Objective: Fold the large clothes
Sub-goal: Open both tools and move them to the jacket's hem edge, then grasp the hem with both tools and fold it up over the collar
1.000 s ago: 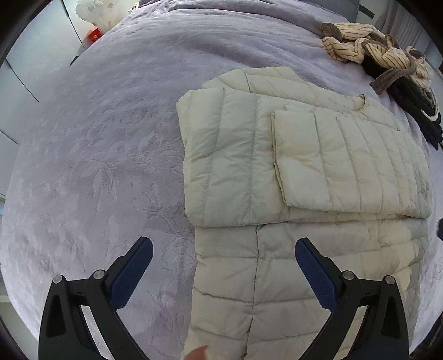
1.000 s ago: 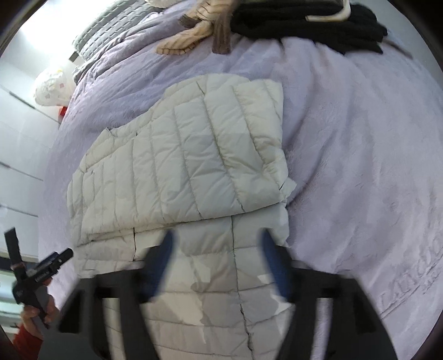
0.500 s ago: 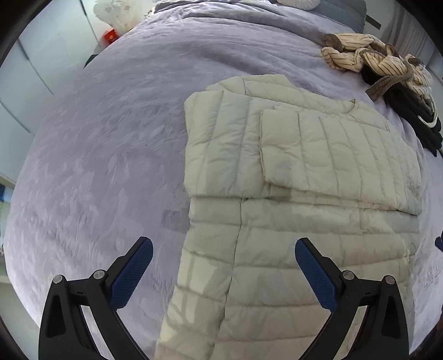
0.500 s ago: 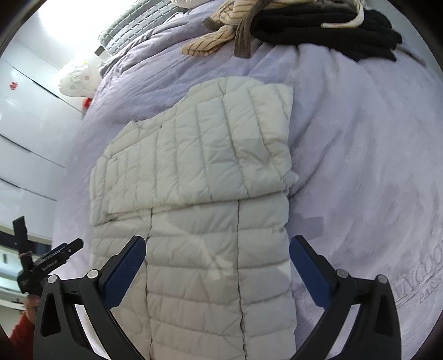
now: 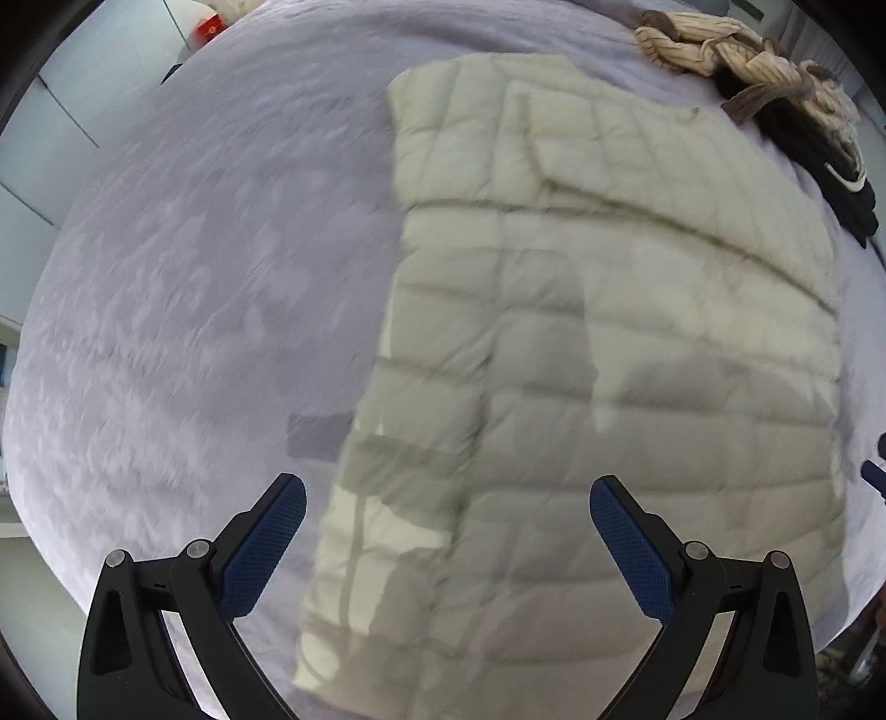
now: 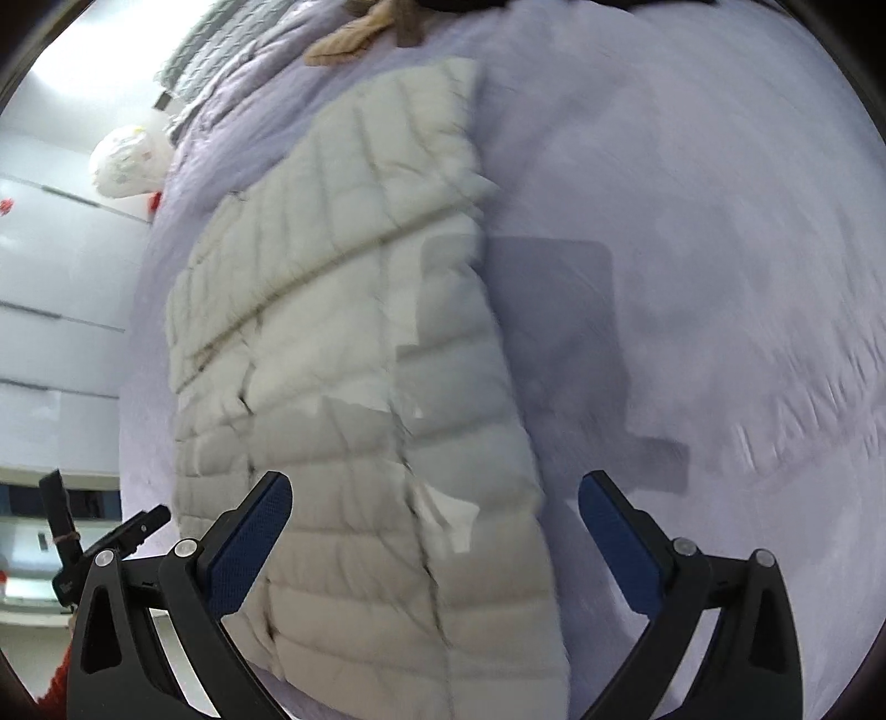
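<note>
Both tongs hang over a bed with their blue pads spread wide and nothing clamped between them. Seen from its own camera, the left gripper [image 5: 447,545] points steeply down at the near end of a cream quilted jacket [image 5: 609,343]; the garment fills the gap between the two fingers without visibly touching either pad. The right gripper [image 6: 434,540] has just been opening and now stands wide apart too, with the jacket's near edge [image 6: 354,443] showing between its pads, again with no contact that can be seen.

The jacket lies flat on a lilac bedspread [image 5: 194,288], running from 6 o'clock up toward 12 in both views. Its sleeves are folded in across the chest at the far end, forming a doubled layer. Motion blur softens the quilting lines in both pictures, so seams and edges are hard to trace, and the jacket's near hem is cut off at the bottom of each frame behind the gripper bodies.

At 1 o'clock in the left view sits a heap of striped tan clothing [image 5: 714,44] touching some black clothing [image 5: 830,177], partly clipped by the lens edge. At 8 o'clock in the right view, part of the other tool [image 6: 83,548] pokes in, and a red sleeve [image 6: 55,687] is barely visible. Raised lettering on the bedspread at 3 o'clock there is too smeared to read.
</note>
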